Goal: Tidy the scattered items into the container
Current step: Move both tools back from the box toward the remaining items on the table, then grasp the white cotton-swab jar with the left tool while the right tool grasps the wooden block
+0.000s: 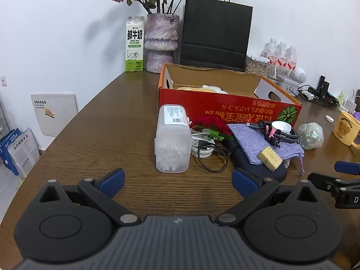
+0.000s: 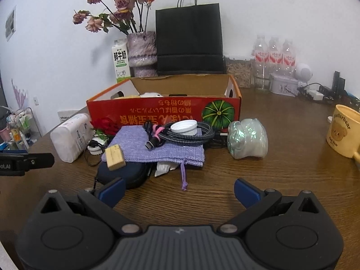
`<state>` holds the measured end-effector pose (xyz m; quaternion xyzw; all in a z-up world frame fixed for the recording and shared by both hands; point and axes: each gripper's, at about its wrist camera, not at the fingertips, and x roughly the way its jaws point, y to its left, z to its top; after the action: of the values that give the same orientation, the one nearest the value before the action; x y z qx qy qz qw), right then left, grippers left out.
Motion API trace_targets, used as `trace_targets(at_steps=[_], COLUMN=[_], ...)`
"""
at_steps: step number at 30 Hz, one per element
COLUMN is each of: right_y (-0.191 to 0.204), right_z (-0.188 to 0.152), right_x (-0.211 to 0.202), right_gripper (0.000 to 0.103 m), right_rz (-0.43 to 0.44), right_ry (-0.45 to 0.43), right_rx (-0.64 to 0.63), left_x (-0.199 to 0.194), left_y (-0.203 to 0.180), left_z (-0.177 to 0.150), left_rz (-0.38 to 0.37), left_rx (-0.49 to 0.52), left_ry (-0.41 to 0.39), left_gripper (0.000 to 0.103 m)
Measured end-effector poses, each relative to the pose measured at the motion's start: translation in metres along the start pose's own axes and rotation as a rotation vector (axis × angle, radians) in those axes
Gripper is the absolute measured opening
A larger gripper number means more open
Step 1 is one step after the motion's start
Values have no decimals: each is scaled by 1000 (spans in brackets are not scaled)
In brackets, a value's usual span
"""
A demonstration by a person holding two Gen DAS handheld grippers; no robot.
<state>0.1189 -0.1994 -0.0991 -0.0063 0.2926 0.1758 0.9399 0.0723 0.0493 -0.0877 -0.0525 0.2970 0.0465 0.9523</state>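
The wooden tabletop [image 1: 94, 135] carries the red carton [image 1: 225, 105], open-topped, behind the clutter. The cotton-swab box [image 1: 172, 138] lies straight ahead of the left hand-held gripper [image 1: 177, 180], long axis pointing away, bare wood between. The right hand-held gripper [image 2: 178, 192] faces the purple pouch [image 2: 144, 144]. Both spread wide, probably empty.

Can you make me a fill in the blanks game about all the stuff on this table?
1. The white cap sits on top of the coiled ____ cable.
2. The little yellow block rests on the ____ pouch.
3. The picture on the red box is a green ____.
4. Both the left gripper and the right gripper have their jaws ____.

Missing words: braided; purple; pumpkin; open
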Motion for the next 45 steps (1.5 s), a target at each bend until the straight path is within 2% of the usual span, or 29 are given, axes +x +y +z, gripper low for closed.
trace_targets(at_steps=[13,16,22,25,31,33,34,36,37,38,39,40,45], right_y=[33,42,59,66,70,70,70,71,71,70,69,68,64], right_z=[9,14,21,23,22,22,21,21,22,22,23,24,25], right_x=[12,17,28,32,39,39,39,38,38,38,39,39,37], right_gripper=[103,99,83,70,37,21,20,20,20,20,19,20,19], right_rz=[43,54,84,97,126,144,148,142,145,146,145,144,137], right_ry=[-31,-49,-69,-73,-60,-64,-64,-66,-67,-67,-67,-68,-77], right_rx=[-99,-127,-177,-196,-206,-205,-208,-215,-210,-204,-201,-195,-174], left_x=[12,17,26,29,39,43,44,47,50,52,56,60,62], left_y=[0,0,0,0,-2,-3,-3,-4,-5,-5,-5,-5,-3], left_z=[6,9,16,19,24,25,25,26,27,27,28,28,26], left_rz=[13,32,37,48,53,52,56,66,65,59,54,59,64], left_rx=[4,8,-8,-10,-5,-4,-2,2,3,5,7,4,-4], left_ry=[-10,-22,-30,-39,-53,-54,-55,-56,-56,-53,-44,-32,-42], left_gripper=[103,103,103,103,100,97,95,79,74,65,50,45,44])
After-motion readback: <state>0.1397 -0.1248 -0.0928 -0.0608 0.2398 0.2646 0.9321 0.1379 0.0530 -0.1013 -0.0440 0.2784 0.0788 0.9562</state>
